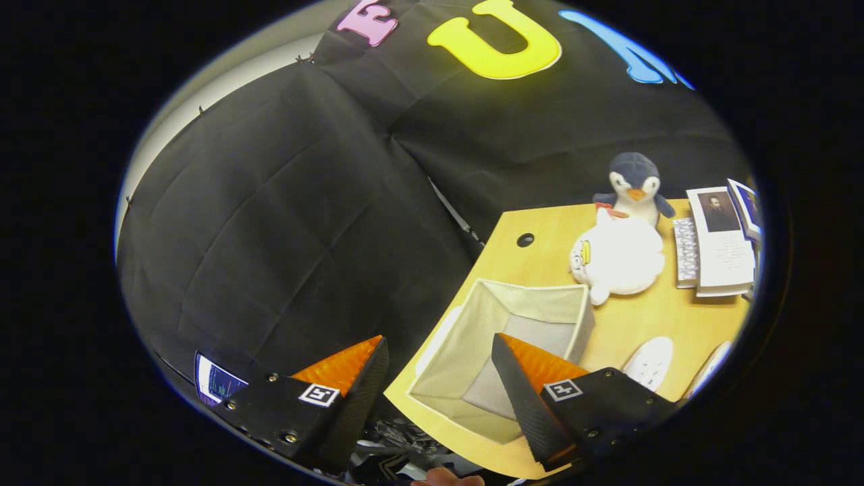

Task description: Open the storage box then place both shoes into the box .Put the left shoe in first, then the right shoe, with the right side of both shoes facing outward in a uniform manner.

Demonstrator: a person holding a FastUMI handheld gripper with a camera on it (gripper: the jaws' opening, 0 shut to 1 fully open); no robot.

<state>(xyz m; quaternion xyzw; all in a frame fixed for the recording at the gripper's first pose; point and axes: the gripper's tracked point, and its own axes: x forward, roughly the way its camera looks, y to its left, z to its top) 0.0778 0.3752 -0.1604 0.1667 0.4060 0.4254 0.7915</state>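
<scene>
My fingers (439, 391) are spread wide and grasp nothing, tilted over the near corner of the worktop (648, 324). Between them lies the storage box (503, 337), already open; its pale fabric walls look soft and light, so I judge they would buckle if pushed. At three o'clock of the box lie two white shoes (649, 362), light and fairly stiff by their look; I would grip each at the heel collar.
</scene>
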